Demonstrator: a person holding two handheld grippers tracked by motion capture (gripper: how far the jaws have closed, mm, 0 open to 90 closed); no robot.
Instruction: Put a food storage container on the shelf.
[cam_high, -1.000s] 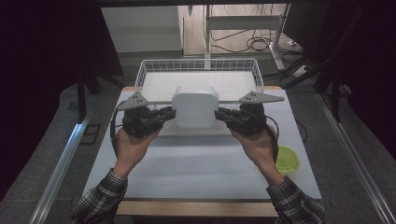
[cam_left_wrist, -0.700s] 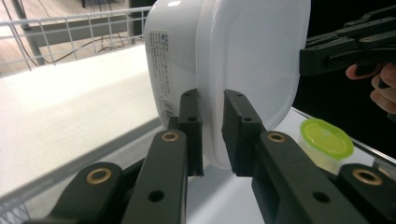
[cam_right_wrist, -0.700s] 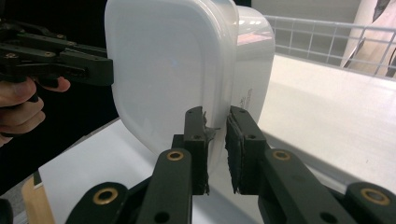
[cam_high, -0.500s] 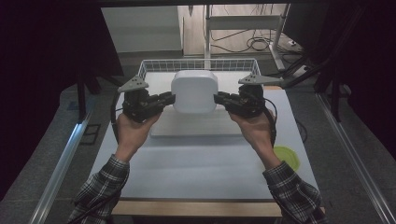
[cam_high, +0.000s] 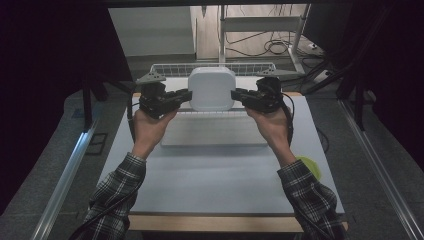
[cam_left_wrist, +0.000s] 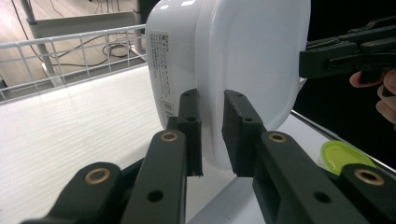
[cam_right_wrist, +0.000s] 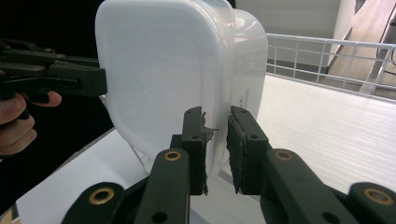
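Fingers (cam_left_wrist: 189, 126) of the left gripper (cam_high: 175, 98) pinch the rim on one side of the white lidded container (cam_high: 212, 88), and in the right gripper view the fingers (cam_right_wrist: 194, 140) of the right gripper (cam_high: 246, 97) pinch the rim on the opposite side, so both pairs are clamped on the box rather than spread. Seen from the high view, the container hangs in the air between the two hands, clear of the table (cam_high: 220, 175), over the near edge of the white wire basket (cam_high: 165, 70) that stands at the table's far end. Both gripper views show it tipped on edge, with its lid (cam_left_wrist: 257, 60) facing one way and its labelled body (cam_left_wrist: 170, 70) the other, and the basket's white floor lies just beyond and below it. A shallow white tray (cam_high: 215, 135) sits on the table in front of the basket, bare of any load, and a small green lid (cam_high: 307, 165) lies near the right forearm, untouched. Judging from this, the pick-up and the lift are done and the carry toward the basket looks nearly complete; what seems left is to bring the box fully over the basket's floor, lower it until it rests there, and let both pairs of fingers open and draw back. Whether it should be set flat or left on edge cannot be told.
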